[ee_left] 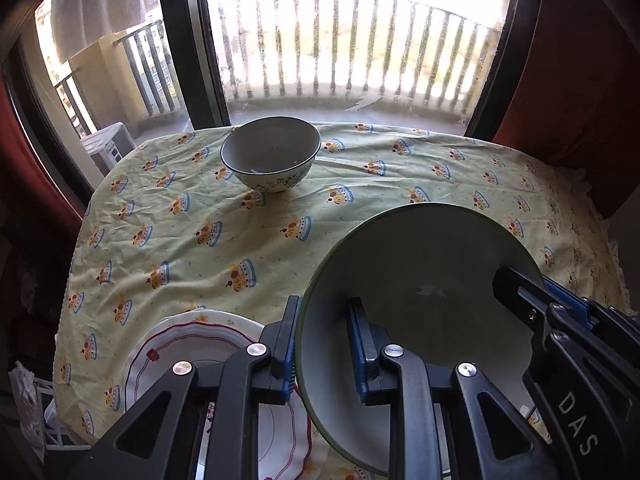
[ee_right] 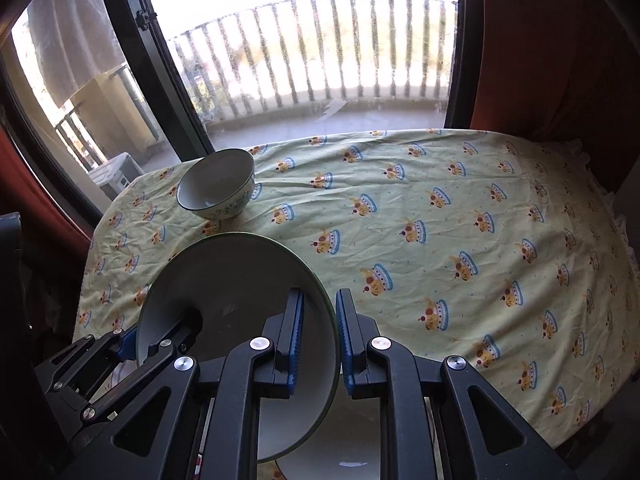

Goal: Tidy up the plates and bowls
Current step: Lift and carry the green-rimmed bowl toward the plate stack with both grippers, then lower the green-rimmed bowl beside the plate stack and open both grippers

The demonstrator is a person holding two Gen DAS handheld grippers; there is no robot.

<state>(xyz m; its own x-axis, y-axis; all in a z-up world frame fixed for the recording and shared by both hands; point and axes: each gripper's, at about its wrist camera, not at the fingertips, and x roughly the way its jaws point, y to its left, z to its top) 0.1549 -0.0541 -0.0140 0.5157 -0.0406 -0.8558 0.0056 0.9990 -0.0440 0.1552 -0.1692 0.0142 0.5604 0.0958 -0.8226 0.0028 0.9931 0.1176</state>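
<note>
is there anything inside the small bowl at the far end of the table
No, the small bowl sits upright on the tablecloth and its grey inside looks bare.

Open tablecloth rightward (small bowl far-left, plates near-left)

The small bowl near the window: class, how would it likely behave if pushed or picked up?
The small bowl looks glazed and rigid, so probably brittle if dropped and slick to pinch. It stands on a narrow foot, so a push near the rim might tip it. The tablecloth under it is wrinkled, so it may drag the cloth rather than slide.
</note>
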